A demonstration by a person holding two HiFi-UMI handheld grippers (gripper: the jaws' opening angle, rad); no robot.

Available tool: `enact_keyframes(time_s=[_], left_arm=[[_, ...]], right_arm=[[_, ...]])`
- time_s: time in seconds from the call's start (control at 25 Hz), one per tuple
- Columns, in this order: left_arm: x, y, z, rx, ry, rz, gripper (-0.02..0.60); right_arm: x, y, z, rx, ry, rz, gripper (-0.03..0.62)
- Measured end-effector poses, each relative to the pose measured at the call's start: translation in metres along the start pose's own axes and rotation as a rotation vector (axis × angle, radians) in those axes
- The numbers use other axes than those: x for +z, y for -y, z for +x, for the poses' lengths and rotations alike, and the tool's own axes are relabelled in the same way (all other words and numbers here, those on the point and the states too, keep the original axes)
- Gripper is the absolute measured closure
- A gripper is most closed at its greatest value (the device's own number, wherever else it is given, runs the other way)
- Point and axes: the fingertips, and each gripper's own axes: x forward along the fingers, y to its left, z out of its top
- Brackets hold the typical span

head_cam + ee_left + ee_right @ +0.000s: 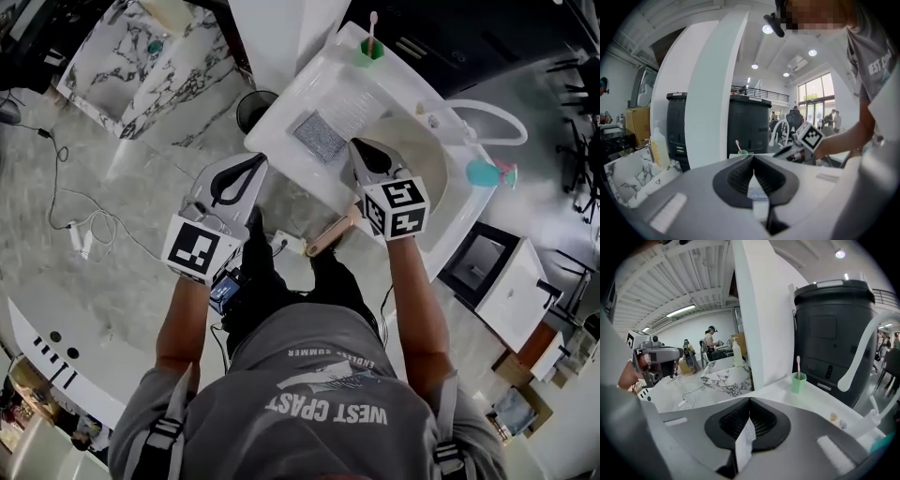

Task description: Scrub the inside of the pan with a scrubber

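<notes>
A grey, glittery scrubber pad [321,137] lies flat on the white sink counter [291,112]. The pan's wooden handle [330,236] pokes out over the counter's front edge. Its pale bowl [427,161] sits in the sink, partly hidden under my right gripper. My right gripper [357,146] is shut and empty, its tips just right of the scrubber. My left gripper [254,162] is also shut and empty, at the counter's near left edge, short of the scrubber. In the right gripper view, the scrubber [748,431] shows through the slit of the closed jaws.
A green cup with a toothbrush [369,47] stands at the counter's far end. A white faucet [483,117] arches over the sink, with a teal bottle [482,172] beside it. A black bin [254,109] stands on the floor left of the counter. Cables [89,225] trail over the floor.
</notes>
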Motion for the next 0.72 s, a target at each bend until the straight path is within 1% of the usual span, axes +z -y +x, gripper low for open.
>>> enact_keyframes(time_s=[0.2,0.24,0.4,0.6,0.72], left_arm=[[-0.026,-0.006,-0.003,0.004,-0.016,-0.025,0.578],[-0.031,-0.007,-0.003,0.004,-0.018,-0.030,0.578],[-0.051,-0.010,-0.005,0.002,-0.053,-0.079,0.578],[-0.066,-0.013,-0.004,0.000,-0.030,-0.076,0.578],[-0.079,-0.011,-0.007,-0.005,-0.064,-0.114,0.578]], right_arm=[[-0.028,-0.008,0.039,0.029,-0.069,-0.005,0.588],[-0.032,-0.010,0.046,0.033,-0.081,-0.006,0.576],[-0.054,-0.016,0.076,0.047,-0.136,-0.014,0.568],[-0.086,-0.021,0.112,0.058,-0.223,-0.017,0.543],[-0.102,-0.024,0.128,0.054,-0.274,-0.028,0.520]])
